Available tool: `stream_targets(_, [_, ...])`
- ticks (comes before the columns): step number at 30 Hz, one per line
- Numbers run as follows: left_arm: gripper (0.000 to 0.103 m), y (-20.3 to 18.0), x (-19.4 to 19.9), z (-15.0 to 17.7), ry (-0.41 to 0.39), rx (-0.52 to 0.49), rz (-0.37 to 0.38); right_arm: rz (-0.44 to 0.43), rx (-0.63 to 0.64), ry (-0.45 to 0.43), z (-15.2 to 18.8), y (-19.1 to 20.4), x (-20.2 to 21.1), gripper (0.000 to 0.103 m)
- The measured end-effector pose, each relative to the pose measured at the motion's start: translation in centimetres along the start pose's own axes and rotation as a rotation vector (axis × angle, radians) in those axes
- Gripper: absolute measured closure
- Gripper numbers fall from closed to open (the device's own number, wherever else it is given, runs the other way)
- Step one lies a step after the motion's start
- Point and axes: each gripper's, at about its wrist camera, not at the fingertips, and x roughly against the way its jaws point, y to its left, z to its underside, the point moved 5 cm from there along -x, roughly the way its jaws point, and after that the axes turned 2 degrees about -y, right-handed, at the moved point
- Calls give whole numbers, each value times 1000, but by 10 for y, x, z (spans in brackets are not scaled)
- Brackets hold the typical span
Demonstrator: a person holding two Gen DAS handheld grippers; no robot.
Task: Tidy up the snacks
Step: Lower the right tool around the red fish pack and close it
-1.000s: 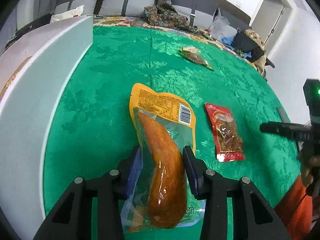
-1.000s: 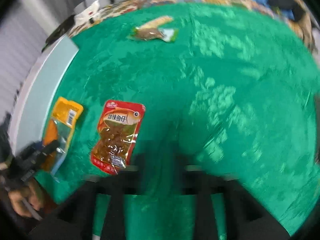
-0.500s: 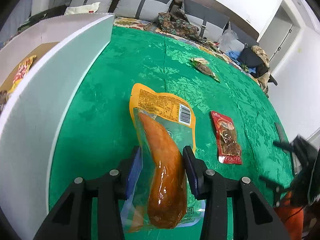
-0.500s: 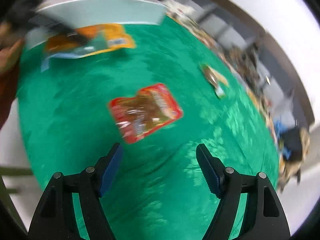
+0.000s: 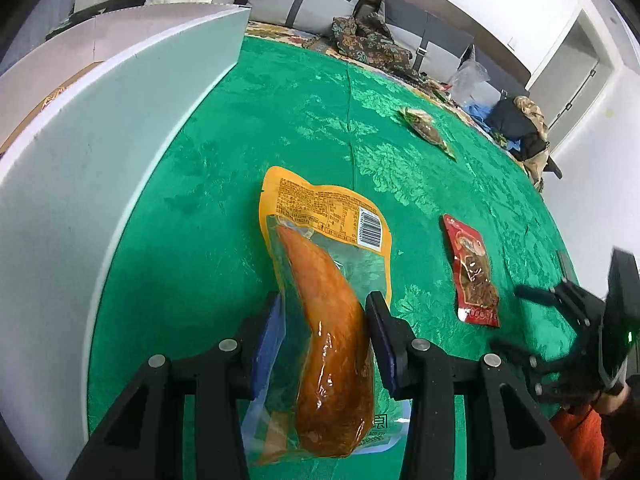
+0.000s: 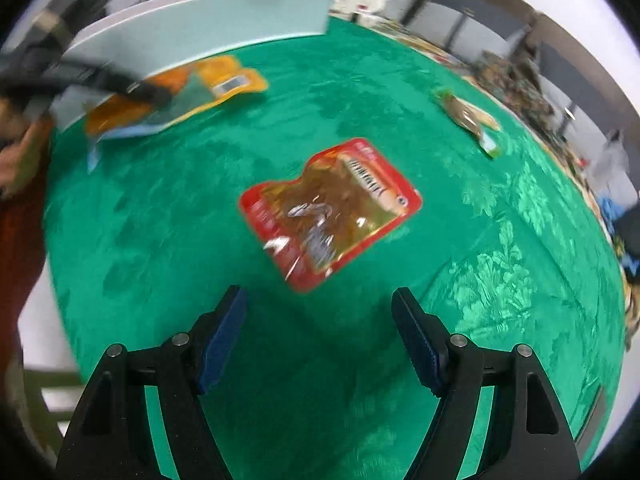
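Note:
My left gripper (image 5: 324, 320) is shut on a yellow pouch with an orange sausage (image 5: 328, 320) and holds it over the green tablecloth (image 5: 280, 120), next to a white box (image 5: 100, 128). My right gripper (image 6: 320, 320) is open and empty, a little short of a red fish snack pack (image 6: 332, 208) lying flat on the cloth. That red pack also shows in the left wrist view (image 5: 474, 272), with the right gripper (image 5: 516, 316) just right of it. The yellow pouch shows in the right wrist view (image 6: 180, 96), held by the left gripper's fingers (image 6: 120, 82). A small brown snack packet (image 5: 426, 130) lies farther back.
The white box wall (image 6: 208, 20) runs along the table's left side. Its inside shows a brown floor with a snack (image 5: 56, 92). The brown packet (image 6: 470, 118) lies at the far right. Sofa cushions, clothes and bags (image 5: 516, 120) sit beyond the table's far edge.
My right gripper has swung round toward the red pack, which now lies close in front of its open jaws. My left gripper, still holding the pouch, has moved nearer the white box.

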Motion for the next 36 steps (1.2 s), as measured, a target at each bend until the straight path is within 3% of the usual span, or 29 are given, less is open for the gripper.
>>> stream_targets(3, [61, -3, 0, 3, 3, -18, 0, -13, -46, -8, -13, -6, -13, 25])
stream_targets(7, [61, -2, 0, 3, 6, -15, 10, -42, 47, 85, -32, -2, -23, 25])
stream_targets(11, [61, 0, 2, 2, -2, -11, 22, -94, -156, 245, -45, -18, -35, 25])
stream_targets(13, [60, 1, 3, 3, 0, -11, 26, -144, -252, 250, -53, -26, -32, 25])
stream_targets(14, [60, 2, 2, 4, 3, -10, 28, -162, -246, 250, -60, -27, -31, 25])
stream_targets(18, [60, 3, 3, 5, 4, -11, 29, -85, 118, 282, -81, -17, -35, 24])
stream_targets(21, [60, 5, 4, 4, -1, -3, 33, -128, 273, 322, -82, -10, -48, 25])
stream_targets(24, [60, 8, 3, 4, 2, 2, 30, -186, 285, 344, -81, -2, -64, 24])
stream_targets(25, [60, 8, 3, 5, 4, 2, 29, -199, 270, 353, -80, 0, -71, 18])
stream_targets(29, [60, 8, 0, 4, 10, 6, 30, -252, 149, 343, -82, -13, -82, 11])
stream_targets(36, [60, 7, 0, 6, 10, -3, 27, -182, 42, 323, -76, -15, -77, 23])
